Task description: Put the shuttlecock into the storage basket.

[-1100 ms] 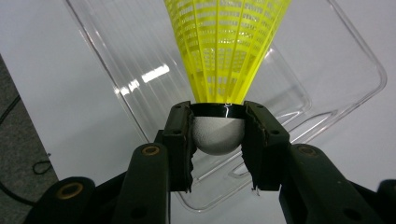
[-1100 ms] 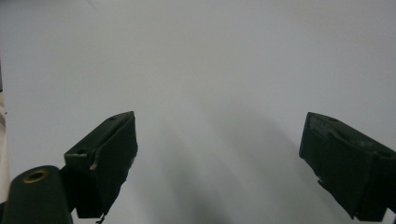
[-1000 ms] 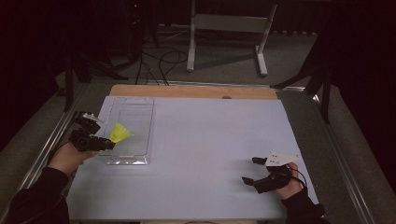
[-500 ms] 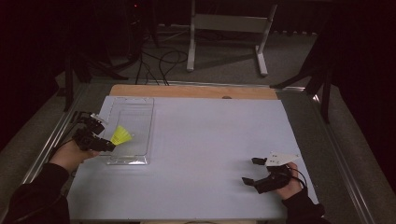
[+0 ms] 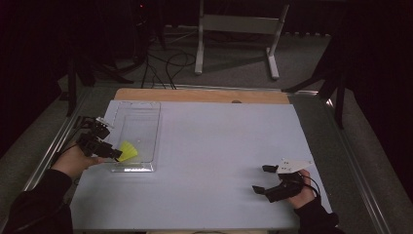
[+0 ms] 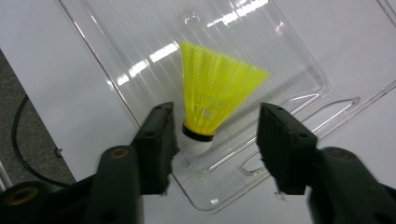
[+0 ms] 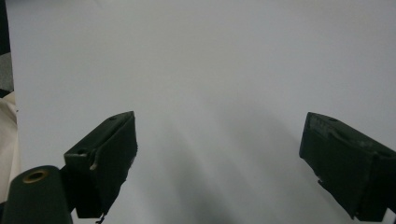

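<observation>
While my left gripper hangs over the near end of the clear tray, the yellow shuttlecock lies in that tray, its white cork nose toward me and its skirt fanned away. I judge it to be almost weightless, so it should lift with hardly any squeeze, but it could also roll or skitter off at a careless nudge. The mesh skirt looks thin and springy; pinching it hard would likely crumple it, and it would slip out of a light pinch. The cork with its black band is the firm part, so that is where I would take hold, across the nose just below the skirt. My left jaws have just been opening and now stand partly apart, released, with the nose lying between them; it sits close against one pad, and I cannot tell whether it brushes that pad, while the other pad is well clear. Nothing is gripped. From the high view the shuttlecock sits at the tray's near end, just past the gripper tips. My right gripper rests on the white table well apart from the tray, jaws wide and empty, pointing across bare surface.
</observation>
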`<state>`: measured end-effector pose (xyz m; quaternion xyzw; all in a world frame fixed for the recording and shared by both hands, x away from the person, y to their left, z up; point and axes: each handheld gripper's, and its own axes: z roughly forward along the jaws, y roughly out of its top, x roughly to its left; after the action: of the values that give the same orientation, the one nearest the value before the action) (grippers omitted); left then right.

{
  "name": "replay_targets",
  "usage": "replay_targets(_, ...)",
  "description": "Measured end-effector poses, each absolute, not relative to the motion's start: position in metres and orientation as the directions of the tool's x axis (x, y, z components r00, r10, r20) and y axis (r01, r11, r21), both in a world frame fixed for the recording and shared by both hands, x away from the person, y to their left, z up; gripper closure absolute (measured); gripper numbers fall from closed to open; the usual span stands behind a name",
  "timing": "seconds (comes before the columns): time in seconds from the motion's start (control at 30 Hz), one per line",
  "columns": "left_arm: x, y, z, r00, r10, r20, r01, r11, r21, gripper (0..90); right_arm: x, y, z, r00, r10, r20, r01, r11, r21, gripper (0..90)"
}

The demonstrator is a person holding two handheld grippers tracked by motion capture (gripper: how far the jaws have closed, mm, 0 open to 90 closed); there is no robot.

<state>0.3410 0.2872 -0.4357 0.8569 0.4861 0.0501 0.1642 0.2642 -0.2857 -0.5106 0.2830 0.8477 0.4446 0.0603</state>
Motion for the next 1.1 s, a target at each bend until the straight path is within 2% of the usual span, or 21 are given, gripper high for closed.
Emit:
replay_targets(0.2, 0.340, 0.282, -0.428, 0.517, 0.853, -0.061, 0.812, -0.467, 0.350, 26.1, 0.264, -0.286, -0.510, -0.833, 0.533, 0.147, 0.424, 0.446, 0.788, 11.3)
replay_targets(0.37, 0.338, 0.278, -0.425, 0.536, 0.842, -0.061, 0.799, -0.483, 0.357, 21.5, 0.264, -0.286, -0.510, -0.833, 0.533, 0.151, 0.427, 0.444, 0.788, 11.2)
replay_targets(0.43, 0.339, 0.276, -0.423, 0.545, 0.832, -0.107, 0.799, -0.476, 0.368, 15.7, 0.264, -0.285, -0.510, -0.833, 0.533, 0.147, 0.424, 0.446, 0.789, 11.2)
replay_targets(0.53, 0.340, 0.276, -0.421, 0.538, 0.836, -0.109, 0.795, -0.459, 0.396, 11.3, 0.264, -0.285, -0.510, -0.834, 0.533, 0.143, 0.421, 0.447, 0.789, 11.2)
replay_targets(0.6, 0.340, 0.276, -0.421, 0.553, 0.825, -0.116, 0.786, -0.470, 0.401, 0.1, 0.263, -0.286, -0.510, -0.833, 0.534, 0.147, 0.425, 0.446, 0.787, 11.2)
replay_targets(1.1, 0.338, 0.252, -0.414, 0.636, 0.760, -0.130, 0.697, -0.495, 0.518, 0.0, 0.263, -0.287, -0.510, -0.830, 0.537, 0.148, 0.426, 0.441, 0.790, 11.2)
